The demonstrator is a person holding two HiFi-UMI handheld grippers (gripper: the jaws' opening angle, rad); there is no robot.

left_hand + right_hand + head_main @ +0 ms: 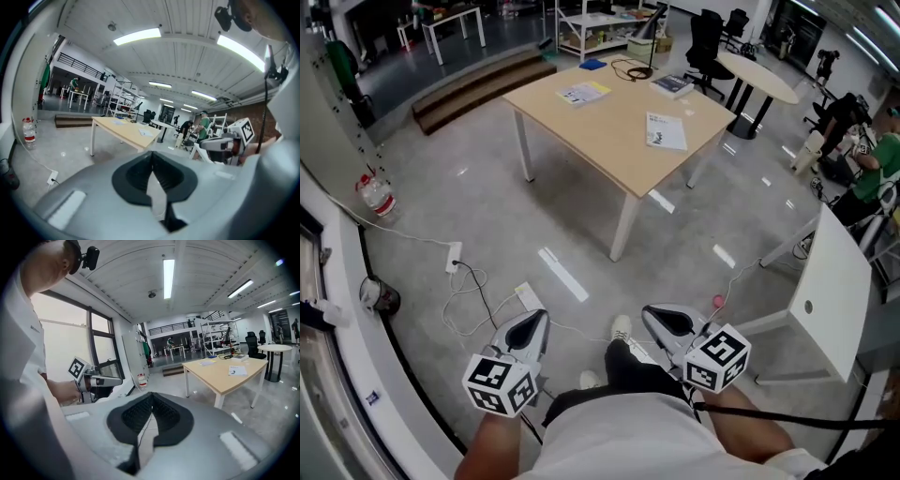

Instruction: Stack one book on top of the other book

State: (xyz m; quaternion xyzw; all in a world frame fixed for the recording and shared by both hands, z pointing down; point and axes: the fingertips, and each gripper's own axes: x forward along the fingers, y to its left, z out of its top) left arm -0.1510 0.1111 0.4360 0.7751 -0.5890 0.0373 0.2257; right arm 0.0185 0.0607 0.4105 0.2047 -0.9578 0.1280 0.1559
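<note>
Grey workshop floor, wooden bench (614,141) well ahead of both tools. Left hand-held gripper (530,328) and right hand-held gripper (664,321): jaws together, nothing between them. Books lie flat and apart on the bench, far beyond the tips: white booklet (666,130), yellow-marked booklet (582,93), dark book (672,85). Nothing stacked. My read: task not begun; approach, pick and place are all left.

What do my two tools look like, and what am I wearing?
The left tool and right tool are rounded light-grey shells with black ribbed pads, each carrying a white cube printed with black square markers. The person wears a white shirt, dark trousers and light shoes.
</note>
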